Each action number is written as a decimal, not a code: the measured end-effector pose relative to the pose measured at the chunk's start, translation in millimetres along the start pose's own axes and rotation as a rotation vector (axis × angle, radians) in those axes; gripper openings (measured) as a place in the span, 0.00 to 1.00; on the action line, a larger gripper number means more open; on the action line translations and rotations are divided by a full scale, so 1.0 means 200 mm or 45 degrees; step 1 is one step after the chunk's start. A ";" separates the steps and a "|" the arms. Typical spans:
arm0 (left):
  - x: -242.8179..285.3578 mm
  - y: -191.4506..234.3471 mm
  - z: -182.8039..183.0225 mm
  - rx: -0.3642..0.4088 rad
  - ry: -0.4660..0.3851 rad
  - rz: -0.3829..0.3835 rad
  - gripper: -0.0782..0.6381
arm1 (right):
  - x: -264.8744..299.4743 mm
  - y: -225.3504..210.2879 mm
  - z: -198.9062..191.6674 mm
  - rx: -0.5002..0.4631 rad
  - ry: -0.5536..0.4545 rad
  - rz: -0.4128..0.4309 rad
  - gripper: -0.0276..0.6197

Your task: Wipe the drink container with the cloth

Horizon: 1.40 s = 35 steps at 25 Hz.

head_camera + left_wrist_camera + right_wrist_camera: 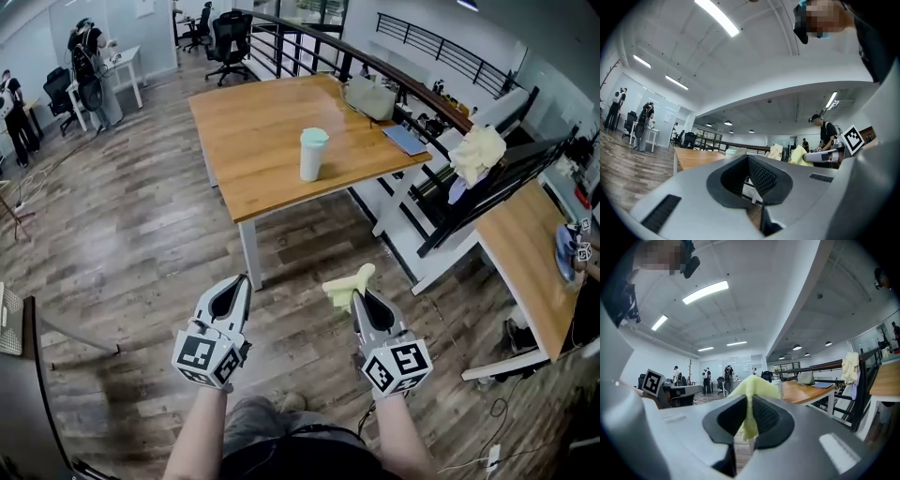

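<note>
The drink container (312,153), a pale tumbler with a mint-green lid, stands upright near the middle of a wooden table (262,131) well ahead of me. My right gripper (361,293) is shut on a yellow cloth (347,284), which sticks up past its tips; in the right gripper view the cloth (754,386) hangs pinched between the jaws of the gripper (750,401). My left gripper (241,281) is shut with nothing in it, its pads together in the left gripper view (748,158). Both grippers are held level over the floor, short of the table.
A grey bag (370,97) and a blue notebook (405,139) lie at the table's far right. A black railing (412,94) runs behind it. A black rack with a pale cloth (476,152) and a second wooden table (525,253) stand at right. People (89,66) stand far left.
</note>
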State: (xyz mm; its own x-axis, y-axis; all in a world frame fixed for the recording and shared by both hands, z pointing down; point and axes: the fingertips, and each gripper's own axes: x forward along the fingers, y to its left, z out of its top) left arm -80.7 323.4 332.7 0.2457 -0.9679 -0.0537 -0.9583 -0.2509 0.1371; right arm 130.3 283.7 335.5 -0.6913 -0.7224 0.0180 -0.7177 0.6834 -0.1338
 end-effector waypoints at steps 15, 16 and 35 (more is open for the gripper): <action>0.84 0.37 -0.07 -0.012 0.067 -0.157 0.10 | 0.71 -0.33 -0.06 0.037 0.044 -0.089 0.11; 0.91 0.39 -0.05 -0.008 0.066 -0.178 0.10 | 0.77 -0.35 -0.06 0.035 0.042 -0.102 0.11; 1.86 0.62 -0.08 0.013 0.151 -0.494 0.38 | 1.52 -0.59 -0.07 0.023 0.081 -0.221 0.11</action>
State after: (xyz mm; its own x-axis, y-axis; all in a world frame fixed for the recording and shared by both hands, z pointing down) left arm -106.3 -68.1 346.4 0.6040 -0.7969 0.0147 -0.7923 -0.5983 0.1194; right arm 4.5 -15.5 369.8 -0.5615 -0.8208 0.1051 -0.8254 0.5466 -0.1409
